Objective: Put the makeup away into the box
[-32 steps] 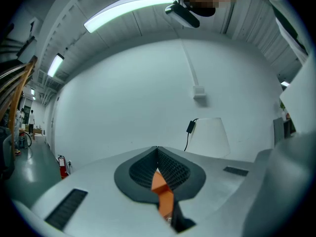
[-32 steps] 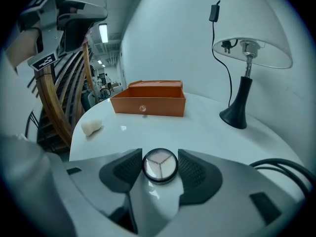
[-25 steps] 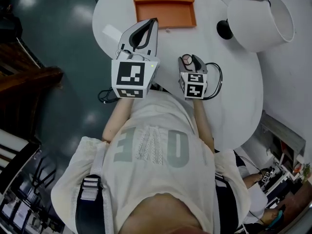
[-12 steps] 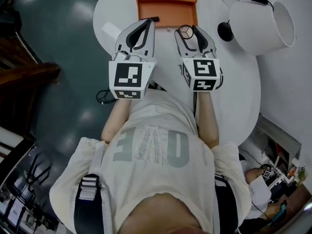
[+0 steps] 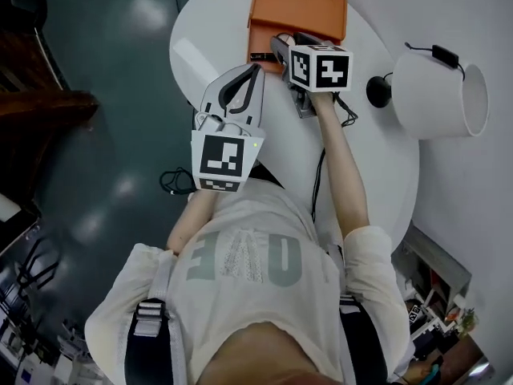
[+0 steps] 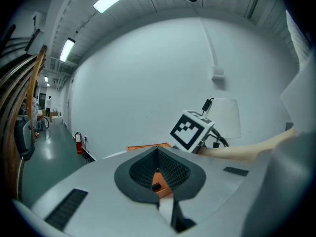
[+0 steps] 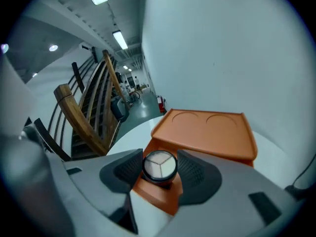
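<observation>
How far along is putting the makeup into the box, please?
Nothing shows stowed yet. In hand: the right gripper grips a round black-rimmed powder compact over the open orange plastic box. Remaining: lowering it in and releasing; the left gripper is shut, empty.

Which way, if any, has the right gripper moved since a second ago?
Yes, moved: the right gripper, shut on the makeup compact, went from well short of the orange box forward to its near edge.
</observation>
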`<act>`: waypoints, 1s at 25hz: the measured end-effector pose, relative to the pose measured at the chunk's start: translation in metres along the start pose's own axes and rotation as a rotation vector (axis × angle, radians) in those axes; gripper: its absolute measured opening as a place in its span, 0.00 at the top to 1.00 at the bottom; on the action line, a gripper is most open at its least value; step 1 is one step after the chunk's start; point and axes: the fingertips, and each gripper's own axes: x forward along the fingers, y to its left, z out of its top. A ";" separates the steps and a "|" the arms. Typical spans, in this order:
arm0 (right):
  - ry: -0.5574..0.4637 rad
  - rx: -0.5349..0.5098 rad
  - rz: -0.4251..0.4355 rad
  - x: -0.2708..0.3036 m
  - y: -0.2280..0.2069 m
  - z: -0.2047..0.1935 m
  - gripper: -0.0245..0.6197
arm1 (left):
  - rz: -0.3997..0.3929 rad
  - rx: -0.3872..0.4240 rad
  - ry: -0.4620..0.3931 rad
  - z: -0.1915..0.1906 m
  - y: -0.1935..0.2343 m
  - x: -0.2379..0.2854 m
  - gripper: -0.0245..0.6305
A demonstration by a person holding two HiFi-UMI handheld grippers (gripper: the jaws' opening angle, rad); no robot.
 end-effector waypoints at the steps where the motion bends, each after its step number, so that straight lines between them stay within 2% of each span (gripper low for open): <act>1: 0.038 0.017 0.014 0.015 0.001 -0.006 0.61 | 0.003 -0.004 0.008 -0.004 0.003 -0.001 0.95; 4: 0.137 0.010 0.029 0.054 0.006 -0.018 0.61 | 0.037 -0.023 0.036 -0.016 0.014 -0.004 0.95; 9: 0.234 -0.066 -0.041 0.095 0.002 -0.028 0.61 | 0.095 -0.037 0.057 -0.025 0.034 -0.007 0.95; 15: 0.232 -0.142 -0.111 0.106 -0.006 -0.029 0.61 | 0.117 -0.039 0.070 -0.032 0.039 -0.009 0.95; 19: 0.244 -0.125 -0.113 0.106 -0.006 -0.033 0.61 | 0.117 -0.036 0.061 -0.029 0.036 -0.011 0.95; 25: 0.130 -0.117 -0.112 0.083 0.000 -0.015 0.55 | 0.116 -0.019 0.031 -0.017 0.031 -0.017 0.95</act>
